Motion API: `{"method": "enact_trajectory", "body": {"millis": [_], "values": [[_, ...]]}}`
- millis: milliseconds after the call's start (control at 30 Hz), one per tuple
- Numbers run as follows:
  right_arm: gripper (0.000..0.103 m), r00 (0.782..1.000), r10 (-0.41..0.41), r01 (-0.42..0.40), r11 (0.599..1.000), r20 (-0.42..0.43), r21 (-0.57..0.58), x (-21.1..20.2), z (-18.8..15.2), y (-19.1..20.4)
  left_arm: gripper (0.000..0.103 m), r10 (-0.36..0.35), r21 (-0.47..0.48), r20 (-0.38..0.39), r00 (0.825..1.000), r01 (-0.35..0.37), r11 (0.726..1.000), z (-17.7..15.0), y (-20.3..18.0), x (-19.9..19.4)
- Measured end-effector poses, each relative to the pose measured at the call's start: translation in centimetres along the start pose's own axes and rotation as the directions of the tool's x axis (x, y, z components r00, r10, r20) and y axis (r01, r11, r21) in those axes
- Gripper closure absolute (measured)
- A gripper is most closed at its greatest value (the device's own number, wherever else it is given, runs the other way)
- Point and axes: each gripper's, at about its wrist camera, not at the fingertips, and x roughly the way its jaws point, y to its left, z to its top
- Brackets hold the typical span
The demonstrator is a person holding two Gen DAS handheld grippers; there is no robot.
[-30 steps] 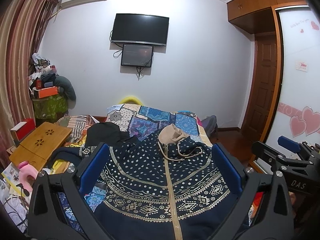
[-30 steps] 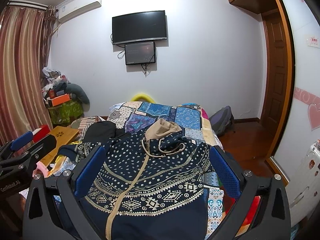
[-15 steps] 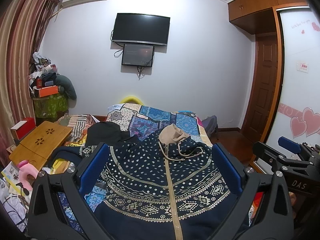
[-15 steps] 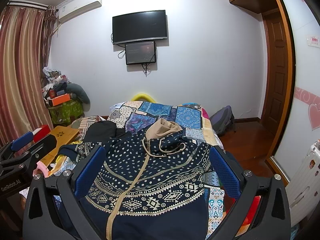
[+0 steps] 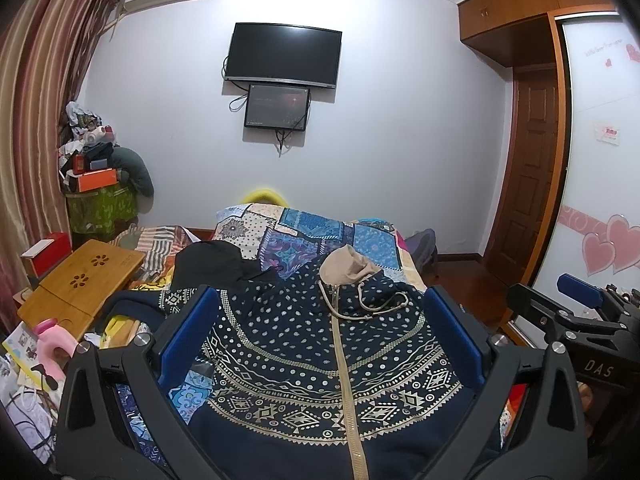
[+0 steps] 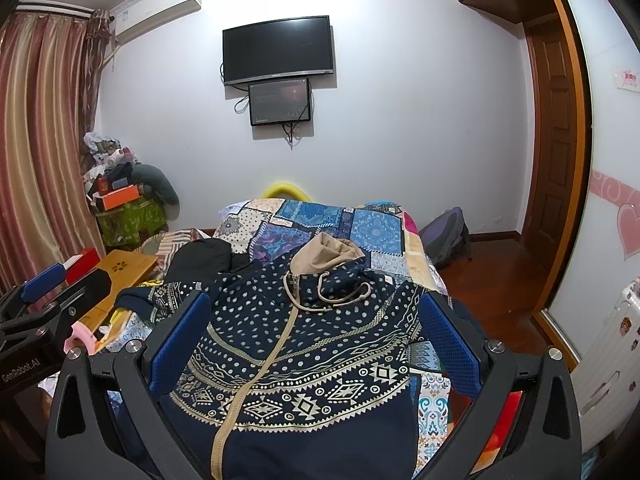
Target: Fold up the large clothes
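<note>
- While both tools hang above the near end of the bed [image 5: 304,236], the left gripper [image 5: 320,344] has its blue-padded jaws spread wide with nothing caught between them.
- The right gripper [image 6: 316,344] is spread just as wide and grips nothing either.
- A navy hoodie [image 5: 320,360] with cream dots and geometric bands lies spread on the patchwork bedcover, front up, and fills the gap between the left jaws; no pad appears to touch it.
- Its tan zipper [image 5: 344,368] runs nearly straight up the middle of that gap, slightly nearer the right-hand jaw.
- In the right wrist view the same garment fills the gap between those jaws too, the zipper slanting from the lower left jaw up toward the collar.
- The tan-lined hood [image 6: 328,252] and looped drawcord [image 6: 340,292] lie beyond the jaw tips in both views.
- A black garment [image 5: 208,264] lies beyond the left-hand jaw tip, at the hoodie's far shoulder.
- The right gripper's body shows past the left tool's right-hand jaw; the left gripper's body shows past the right tool's left-hand jaw.
</note>
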Motion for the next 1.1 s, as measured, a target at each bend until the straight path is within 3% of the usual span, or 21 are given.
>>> {"method": "enact_trajectory", "body": {"millis": [333,600,767,1000,1100], "values": [[0.000,0.999,-0.002,0.002,1.000,-0.044,0.006,2.3,0.1,-0.6,0.000,0.043,-0.011,-0.018,0.999,-0.043,0.999,0.6,1.7,2.3],[0.000,0.996,-0.027,0.029,0.999,-0.090,0.020,5.7,0.6,-1.5,0.000,0.141,-0.022,-0.018,0.990,-0.141,0.990,2.0,5.9,6.2],[0.000,0.992,-0.057,0.060,0.998,-0.116,0.021,8.3,1.2,-2.2,0.000,0.217,-0.041,-0.052,0.975,-0.220,0.975,2.4,10.1,10.1],[0.000,0.982,-0.110,0.113,0.993,-0.156,0.013,12.2,1.6,-3.2,0.000,0.291,-0.148,-0.192,0.937,-0.321,0.935,0.3,19.0,17.0],[0.000,0.974,-0.125,0.130,0.991,-0.191,0.013,13.7,1.2,-3.5,0.000,0.367,-0.163,-0.299,0.881,-0.426,0.890,-1.7,23.1,20.2]]}}
